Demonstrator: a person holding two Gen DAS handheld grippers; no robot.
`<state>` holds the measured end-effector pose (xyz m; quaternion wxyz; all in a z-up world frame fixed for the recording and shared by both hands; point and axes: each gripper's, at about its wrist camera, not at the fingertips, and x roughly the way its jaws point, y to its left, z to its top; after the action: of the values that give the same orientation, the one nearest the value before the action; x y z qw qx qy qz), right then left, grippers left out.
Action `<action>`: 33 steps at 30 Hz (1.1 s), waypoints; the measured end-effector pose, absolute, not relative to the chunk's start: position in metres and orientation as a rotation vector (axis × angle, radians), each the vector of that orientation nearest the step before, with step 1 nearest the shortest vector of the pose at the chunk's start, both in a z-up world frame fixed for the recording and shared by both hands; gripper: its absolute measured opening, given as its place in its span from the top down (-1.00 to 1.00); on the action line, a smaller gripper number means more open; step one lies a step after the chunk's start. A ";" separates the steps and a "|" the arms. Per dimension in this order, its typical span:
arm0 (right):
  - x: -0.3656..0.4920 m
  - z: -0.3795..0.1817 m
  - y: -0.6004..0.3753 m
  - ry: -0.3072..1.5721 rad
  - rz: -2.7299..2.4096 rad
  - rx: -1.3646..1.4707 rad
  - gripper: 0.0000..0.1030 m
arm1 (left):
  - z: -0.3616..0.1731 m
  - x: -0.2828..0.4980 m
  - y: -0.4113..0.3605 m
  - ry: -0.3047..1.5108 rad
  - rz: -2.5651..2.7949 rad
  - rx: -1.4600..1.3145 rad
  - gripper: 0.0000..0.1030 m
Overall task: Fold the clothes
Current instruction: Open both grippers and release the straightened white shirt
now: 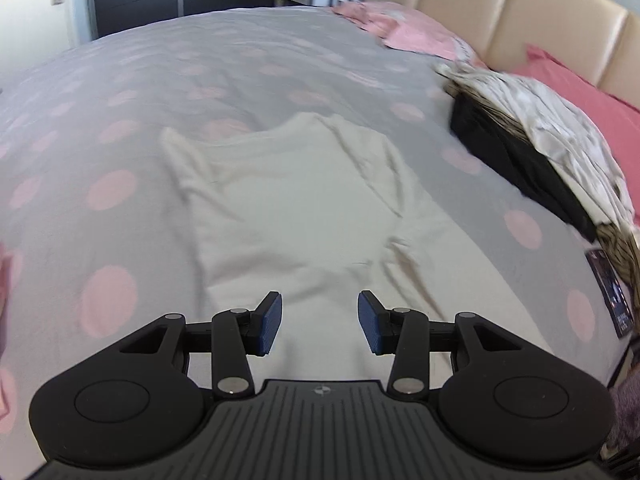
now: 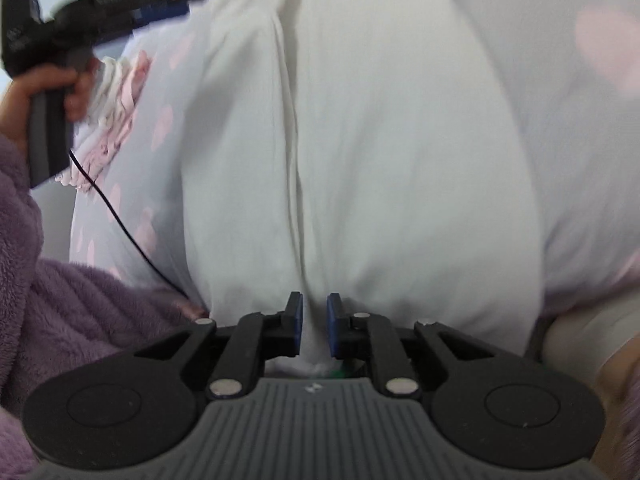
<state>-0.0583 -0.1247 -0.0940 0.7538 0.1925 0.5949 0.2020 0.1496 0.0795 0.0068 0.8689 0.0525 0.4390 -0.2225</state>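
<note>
A white T-shirt [image 1: 304, 208] lies spread flat on the grey bedspread with pink dots [image 1: 120, 92], its neck end far from me. My left gripper [image 1: 320, 322] hovers open over the shirt's near hem, with nothing between its blue pads. In the right wrist view the same shirt [image 2: 380, 160] fills the picture, with a lengthwise crease running up from my right gripper [image 2: 314, 326]. Its jaws stand narrowly parted, and a fold of the hem lies in the gap without being pinched. A hand [image 2: 44, 88] holds the left gripper's handle at the upper left.
A heap of black, white and patterned clothes [image 1: 540, 140] lies at the right by pink pillows [image 1: 580, 92] and a beige headboard [image 1: 500, 12]. A pink garment [image 1: 400, 28] lies at the far end. Folded pink clothes [image 2: 120, 120], a black cable [image 2: 120, 220] and a purple fleece sleeve [image 2: 80, 312] are on the left.
</note>
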 end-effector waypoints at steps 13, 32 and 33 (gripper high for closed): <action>0.018 -0.059 -0.162 1.134 0.362 0.192 0.51 | 0.001 0.241 0.091 0.954 -0.243 -0.036 0.07; 0.044 -0.088 -0.176 1.223 0.450 0.324 0.45 | -0.062 0.352 0.080 1.148 -0.023 0.112 0.71; 0.043 -0.088 -0.177 1.222 0.448 0.323 0.45 | -0.064 0.354 0.076 1.148 -0.014 0.129 0.71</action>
<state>0.0428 -0.1775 -0.0879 0.7834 0.1495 0.5664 0.2075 0.3544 0.0765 -0.0638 0.8379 0.0608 0.5424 -0.0064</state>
